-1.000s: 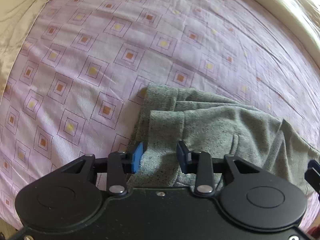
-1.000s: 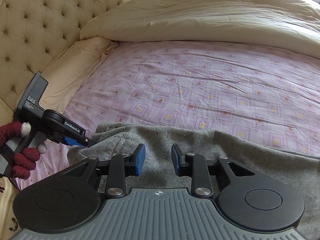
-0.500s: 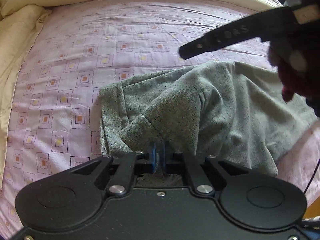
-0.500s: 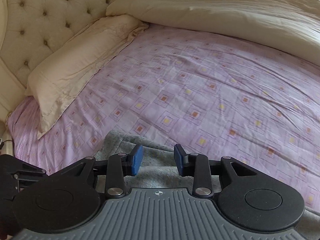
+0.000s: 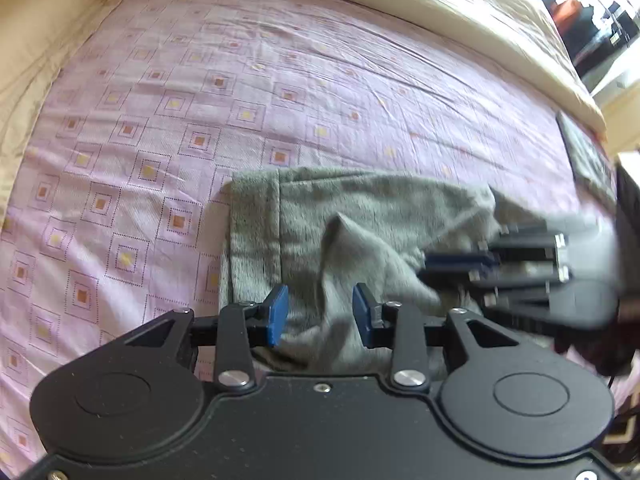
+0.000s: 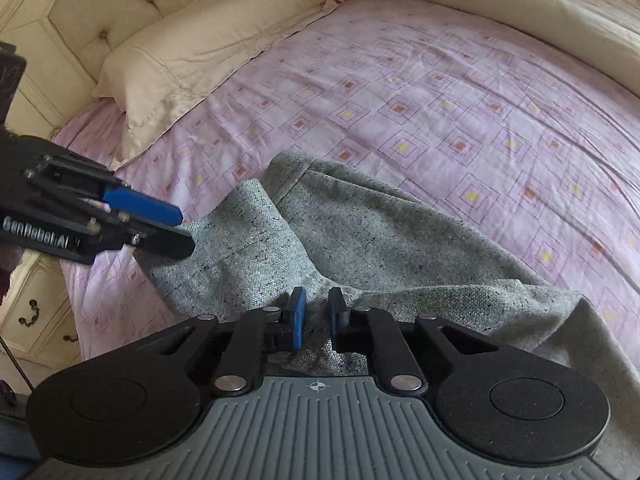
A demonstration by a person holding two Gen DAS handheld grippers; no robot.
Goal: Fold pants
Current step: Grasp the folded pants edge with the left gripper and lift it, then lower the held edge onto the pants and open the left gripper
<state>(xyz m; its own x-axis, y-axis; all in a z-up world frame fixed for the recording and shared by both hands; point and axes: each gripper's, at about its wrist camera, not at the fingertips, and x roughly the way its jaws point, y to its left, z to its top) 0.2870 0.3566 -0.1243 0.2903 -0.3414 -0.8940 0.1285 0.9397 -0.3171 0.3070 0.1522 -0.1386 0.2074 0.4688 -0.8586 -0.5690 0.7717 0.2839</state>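
Note:
The grey speckled pants [image 5: 360, 216] lie rumpled on the purple patterned bed sheet [image 5: 200, 100], a hemmed edge at their left. My left gripper [image 5: 318, 314] is open, its blue pads either side of a raised fold of the pants. My right gripper [image 6: 317, 316] has its jaws narrowly apart with grey cloth [image 6: 280, 248] bunched between and under them; I cannot tell if the pads pinch it. The right gripper shows at the right of the left wrist view [image 5: 460, 264], blurred, on the pants. The left gripper shows at the left of the right wrist view [image 6: 160, 224], open.
A cream pillow [image 6: 208, 48] and tufted headboard [image 6: 80, 4] stand at the bed's head. A cream duvet [image 5: 460, 12] is piled along the far side. A cream nightstand [image 6: 36, 312] stands beside the bed. A dark flat object [image 5: 584, 152] lies at the sheet's right edge.
My left gripper has opened and let go of the pants fold it held half a second ago. My right gripper's jaws have narrowed over the cloth. Both cameras have shifted.

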